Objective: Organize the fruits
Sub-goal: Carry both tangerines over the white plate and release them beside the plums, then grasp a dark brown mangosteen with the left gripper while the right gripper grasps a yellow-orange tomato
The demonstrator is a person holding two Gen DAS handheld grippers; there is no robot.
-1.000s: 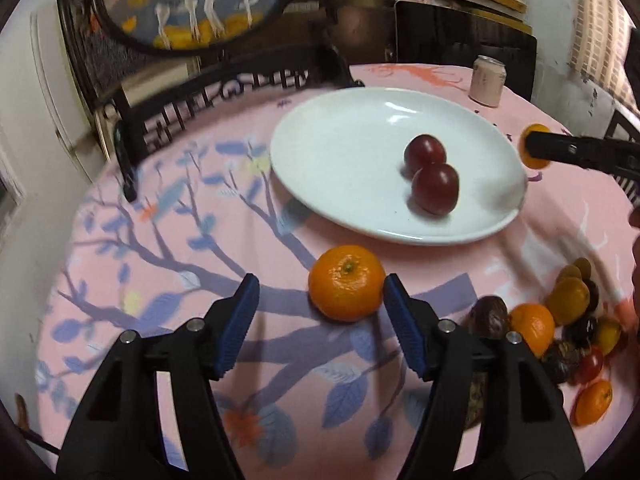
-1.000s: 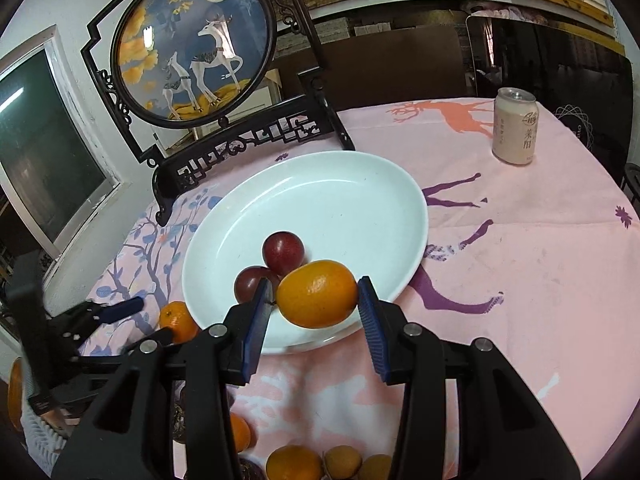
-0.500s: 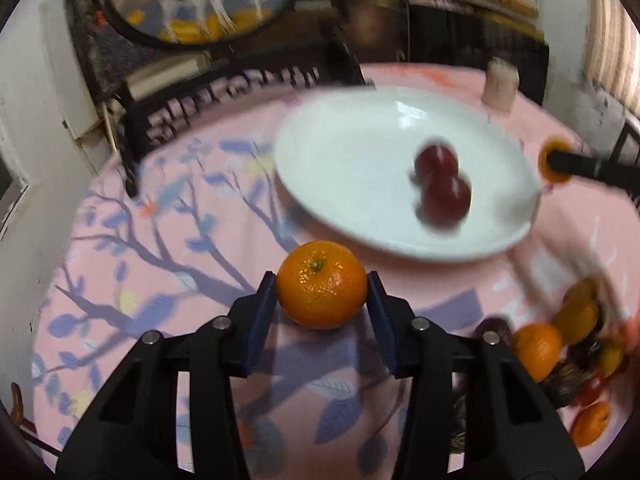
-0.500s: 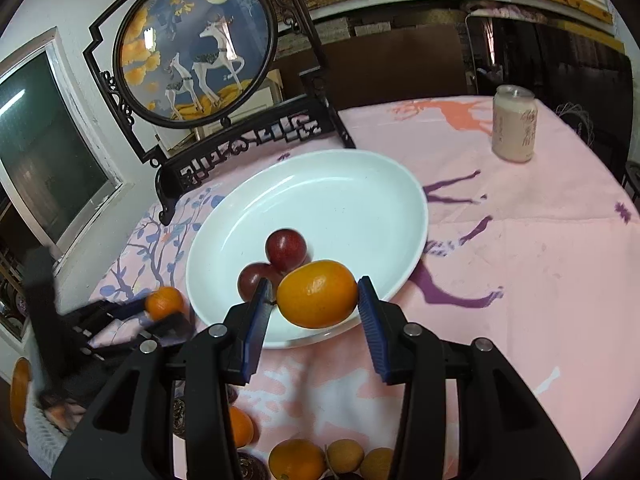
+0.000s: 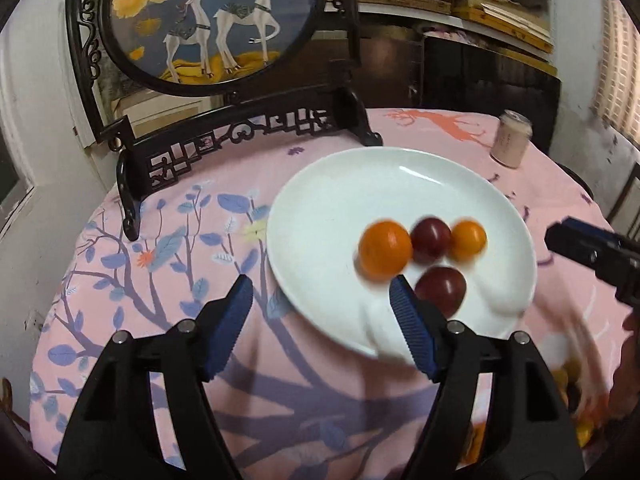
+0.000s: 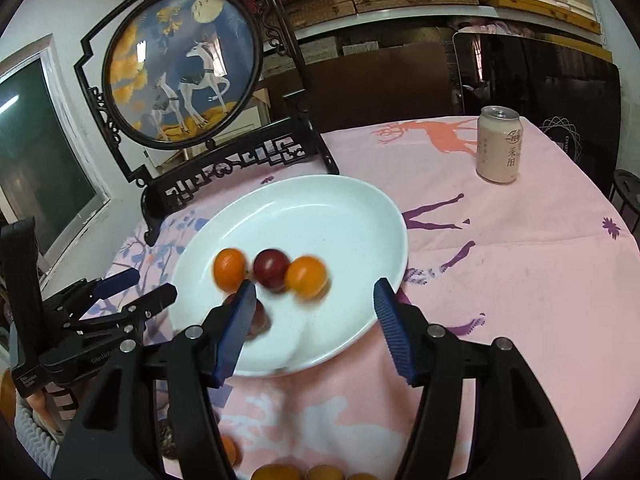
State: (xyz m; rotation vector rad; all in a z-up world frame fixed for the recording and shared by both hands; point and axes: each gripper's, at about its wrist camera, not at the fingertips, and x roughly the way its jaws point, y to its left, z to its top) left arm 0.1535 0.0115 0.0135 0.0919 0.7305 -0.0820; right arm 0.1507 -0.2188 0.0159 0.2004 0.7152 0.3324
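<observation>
**A:** Both sets of jaws are spread with nothing in them: left gripper (image 5: 320, 300) and right gripper (image 6: 314, 300) hover at the white plate's (image 6: 360, 208) near rim.

**B:** Yep, two oranges and two plums sit on it. The leftover fruit pile (image 6: 276, 473) lies on the cloth right under the right gripper, so I'd guess that one's nearer.

L gripper (image 5: 320, 296) — jaws spread wide, nothing between pads, aimed toward 12 o'clock. R gripper (image 6: 314, 296) — jaws likewise apart, empty; seen at 3 o'clock in L wrist view.
</observation>
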